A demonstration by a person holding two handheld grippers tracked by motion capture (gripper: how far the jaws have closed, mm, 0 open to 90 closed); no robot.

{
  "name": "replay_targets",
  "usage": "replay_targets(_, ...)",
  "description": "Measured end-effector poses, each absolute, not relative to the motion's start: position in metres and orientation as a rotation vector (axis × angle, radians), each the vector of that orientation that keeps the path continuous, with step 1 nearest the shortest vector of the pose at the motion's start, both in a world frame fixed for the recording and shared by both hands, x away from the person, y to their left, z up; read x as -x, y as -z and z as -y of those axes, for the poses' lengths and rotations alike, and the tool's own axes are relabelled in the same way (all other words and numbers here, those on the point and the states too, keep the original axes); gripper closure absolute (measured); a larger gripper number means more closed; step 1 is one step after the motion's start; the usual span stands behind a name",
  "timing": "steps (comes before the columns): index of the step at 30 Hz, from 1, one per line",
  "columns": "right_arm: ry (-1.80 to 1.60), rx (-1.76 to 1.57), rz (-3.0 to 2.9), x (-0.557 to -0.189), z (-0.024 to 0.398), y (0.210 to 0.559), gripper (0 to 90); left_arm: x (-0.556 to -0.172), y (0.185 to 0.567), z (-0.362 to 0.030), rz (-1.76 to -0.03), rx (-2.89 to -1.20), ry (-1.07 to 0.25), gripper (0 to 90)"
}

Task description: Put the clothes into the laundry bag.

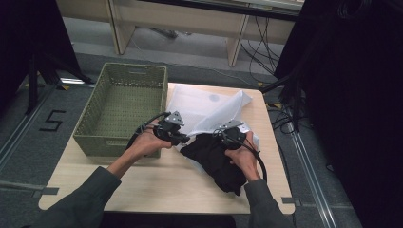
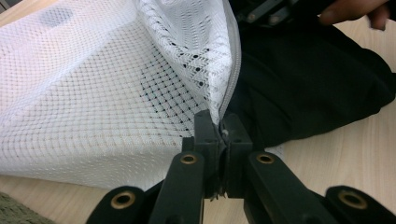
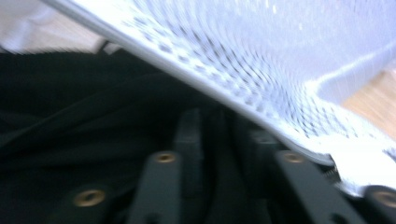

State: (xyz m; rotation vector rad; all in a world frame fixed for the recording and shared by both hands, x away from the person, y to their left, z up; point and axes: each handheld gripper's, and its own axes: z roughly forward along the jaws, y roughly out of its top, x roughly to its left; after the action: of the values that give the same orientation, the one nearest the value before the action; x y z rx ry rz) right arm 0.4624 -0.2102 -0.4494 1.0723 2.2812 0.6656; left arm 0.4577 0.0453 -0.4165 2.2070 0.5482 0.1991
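A white mesh laundry bag [image 1: 204,107] lies on the wooden table [image 1: 142,183], its mouth toward me. A black garment [image 1: 214,159] spills out of that mouth onto the table. My left gripper [image 1: 183,137] is shut on the bag's zippered edge [image 2: 229,93], holding it up; in the left gripper view the jaws [image 2: 219,123] pinch the mesh [image 2: 93,93] beside the garment [image 2: 303,84]. My right gripper [image 1: 229,137] sits on the garment at the bag's mouth. In the blurred right gripper view, its jaws [image 3: 219,121] stand apart over black cloth [image 3: 70,102], under the mesh [image 3: 280,56].
A green woven basket [image 1: 90,116] stands at the table's left, touching the bag's side. A dark curtain and stand legs [image 1: 294,95] are off the right edge. Bare tabletop runs along the front.
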Motion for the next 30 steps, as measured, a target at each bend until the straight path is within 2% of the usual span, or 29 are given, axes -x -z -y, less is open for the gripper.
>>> replay_targets(3,-0.768,-1.051,-2.351,-0.455,0.205,0.434,52.8,-0.459,0.416,-0.046,-0.549,-2.208,-0.205,86.7)
replay_targets(4,-0.785,-1.047,-2.355,-0.454,0.205,0.432,50.6,-0.459,0.416,-0.046,-0.549,-2.208,-0.205,86.7)
replay_targets(9,-0.88,-0.973,-2.416,-0.434,0.2,0.413,42.7,-0.461,0.415,-0.048,-0.553,-2.21,-0.22,86.7)
replay_targets(16,-1.032,-0.833,-2.519,-0.4,0.174,0.4,39.6,-0.462,0.413,-0.05,-0.577,-2.181,-0.224,86.9)
replay_targets(18,-1.056,-0.733,-2.556,-0.392,0.151,0.411,38.5,-0.462,0.413,-0.05,-0.578,-2.183,-0.221,86.9)
replay_targets(21,-1.011,-0.694,-2.591,-0.391,0.139,0.421,37.8,-0.462,0.413,-0.049,-0.579,-2.184,-0.218,86.9)
replay_targets(24,-0.867,-0.705,-2.588,-0.4,0.117,0.454,35.3,-0.462,0.413,-0.049,-0.585,-2.176,-0.213,86.8)
replay_targets(28,-0.824,-0.736,-2.561,-0.409,0.112,0.476,34.7,-0.463,0.413,-0.052,-0.578,-2.181,-0.206,86.8)
replay_targets(30,-0.777,-0.734,-2.571,-0.411,0.113,0.482,37.5,-0.464,0.413,-0.053,-0.589,-2.184,-0.198,86.8)
